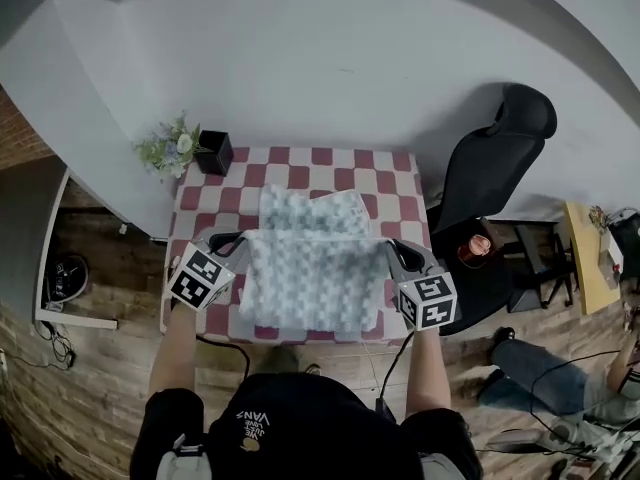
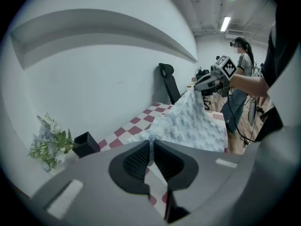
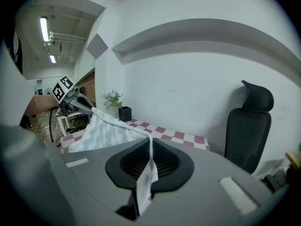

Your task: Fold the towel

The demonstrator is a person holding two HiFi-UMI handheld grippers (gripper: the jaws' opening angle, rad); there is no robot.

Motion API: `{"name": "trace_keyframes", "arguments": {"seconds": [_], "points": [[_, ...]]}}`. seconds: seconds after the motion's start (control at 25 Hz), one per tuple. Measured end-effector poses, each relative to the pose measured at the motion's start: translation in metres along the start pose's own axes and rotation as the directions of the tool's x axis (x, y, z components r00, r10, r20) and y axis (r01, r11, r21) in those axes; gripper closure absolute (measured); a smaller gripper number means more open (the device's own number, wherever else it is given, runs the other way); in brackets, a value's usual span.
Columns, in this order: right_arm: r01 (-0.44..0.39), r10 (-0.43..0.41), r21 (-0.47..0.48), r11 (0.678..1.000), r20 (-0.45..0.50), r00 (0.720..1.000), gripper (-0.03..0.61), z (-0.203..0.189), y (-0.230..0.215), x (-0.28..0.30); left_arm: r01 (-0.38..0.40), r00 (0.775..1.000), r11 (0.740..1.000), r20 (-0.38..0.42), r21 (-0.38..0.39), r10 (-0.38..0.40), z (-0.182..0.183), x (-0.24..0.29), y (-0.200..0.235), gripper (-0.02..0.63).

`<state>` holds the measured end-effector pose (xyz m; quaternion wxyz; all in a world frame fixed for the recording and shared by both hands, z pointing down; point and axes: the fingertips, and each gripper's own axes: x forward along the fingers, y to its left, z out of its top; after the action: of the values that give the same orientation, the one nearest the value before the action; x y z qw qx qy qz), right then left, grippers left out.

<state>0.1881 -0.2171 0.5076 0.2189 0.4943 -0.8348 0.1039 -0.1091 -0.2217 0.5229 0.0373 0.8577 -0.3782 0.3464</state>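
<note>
Nearest me, my left gripper (image 1: 240, 240) at 8 o'clock and right gripper (image 1: 388, 250) at 4 o'clock each clench a corner of the bubbly, pale towel (image 1: 312, 278). It drapes onto the checkered table (image 1: 300, 173).

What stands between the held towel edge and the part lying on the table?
Nothing visible. The left gripper and right gripper clamp corners of the towel; the flowers and black box stand aside at the far-left corner of the table.

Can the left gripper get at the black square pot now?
Probably not: the left gripper is shut on the bumpy white towel; nothing blocks the way to the black square pot.
</note>
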Motion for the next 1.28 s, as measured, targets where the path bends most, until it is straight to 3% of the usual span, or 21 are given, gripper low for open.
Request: {"name": "trace_keyframes", "arguments": {"seconds": [0.24,0.44,0.68,0.88,1.0,1.08,1.2,1.28], "points": [[0.045,-0.045,-0.006,0.999,-0.079,0.996,0.558,0.001,-0.033,0.081,0.037,0.998,0.998,-0.056,-0.043,-0.039,-0.01,0.067,0.046,0.589],[0.067,-0.066,0.002,0.998,-0.17,0.983,0.558,-0.018,-0.05,0.142,0.055,0.992,0.99,-0.105,-0.128,-0.069,-0.039,0.123,0.072,0.588],[0.109,-0.098,0.042,0.993,-0.209,0.973,0.558,-0.035,-0.067,0.186,0.055,0.989,0.973,-0.121,-0.224,-0.084,-0.057,0.17,0.089,0.588],[0.146,-0.135,0.035,0.989,-0.219,0.966,0.558,-0.045,-0.076,0.214,-0.009,0.991,0.955,-0.128,-0.298,-0.031,-0.068,0.2,0.105,0.578],[0.183,-0.17,0.035,0.983,-0.226,0.959,0.554,-0.051,-0.082,0.227,-0.093,0.992,0.936,-0.116,-0.341,0.057,-0.07,0.206,0.123,0.493],[0.218,-0.197,0.064,0.974,-0.242,0.95,0.485,-0.058,-0.09,0.23,-0.135,0.989,0.923,-0.106,-0.36,0.104,-0.069,0.203,0.135,0.419],[0.243,-0.213,0.119,0.963,-0.222,0.951,0.359,-0.059,-0.1,0.218,-0.153,0.986,0.921,-0.114,-0.36,0.119,-0.074,0.192,0.139,0.419],[0.243,-0.211,0.157,0.957,-0.195,0.958,0.347,-0.056,-0.104,0.201,-0.149,0.987,0.923,-0.108,-0.355,0.118,-0.079,0.178,0.137,0.419]]}}
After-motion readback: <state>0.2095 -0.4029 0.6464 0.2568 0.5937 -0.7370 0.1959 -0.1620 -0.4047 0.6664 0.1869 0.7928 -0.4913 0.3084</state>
